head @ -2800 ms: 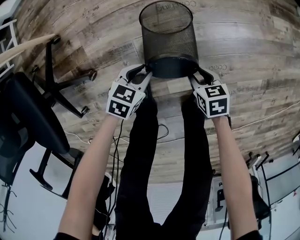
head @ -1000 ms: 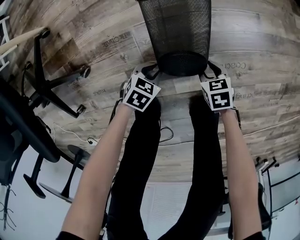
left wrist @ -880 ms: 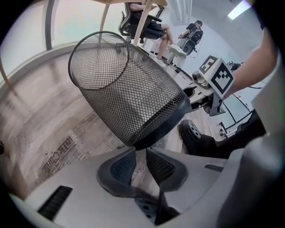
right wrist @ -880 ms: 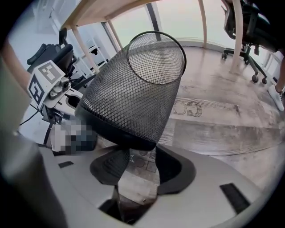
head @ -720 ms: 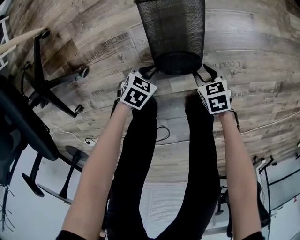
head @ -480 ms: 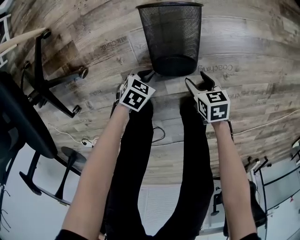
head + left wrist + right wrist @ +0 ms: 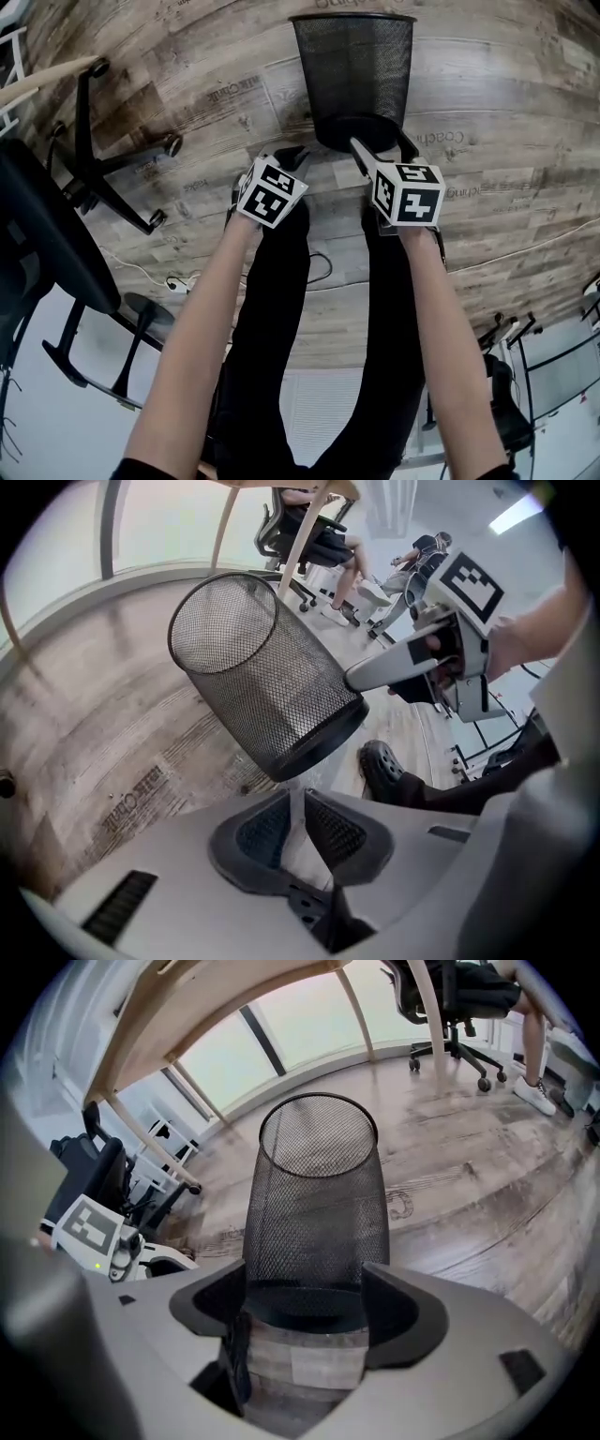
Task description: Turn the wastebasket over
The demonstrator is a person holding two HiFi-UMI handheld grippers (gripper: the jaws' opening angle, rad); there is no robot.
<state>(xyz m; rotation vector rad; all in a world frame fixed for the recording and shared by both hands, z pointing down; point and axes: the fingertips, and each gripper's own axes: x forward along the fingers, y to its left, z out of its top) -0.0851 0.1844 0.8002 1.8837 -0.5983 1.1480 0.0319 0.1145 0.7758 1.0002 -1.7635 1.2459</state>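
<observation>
The black mesh wastebasket stands upright on the wood floor with its open rim up and nothing gripping it. My left gripper hangs just left of its base. Its jaws have closed to a thin slit and hold nothing. My right gripper has just been opening. Its jaws stand wide on either side of the base as seen along them, and the pads do not press on it. The basket looks tilted in the left gripper view, with the right gripper beside it.
A black office chair with a star base stands at the left, under a wooden desk leg. A cable lies on the floor between the person's legs. A shoe is near the basket. Another chair stands far off.
Both grippers have come off the basket's base and risen. The right one rolled and its jaws spread wide. The basket, tipped and held earlier, now stands alone.
</observation>
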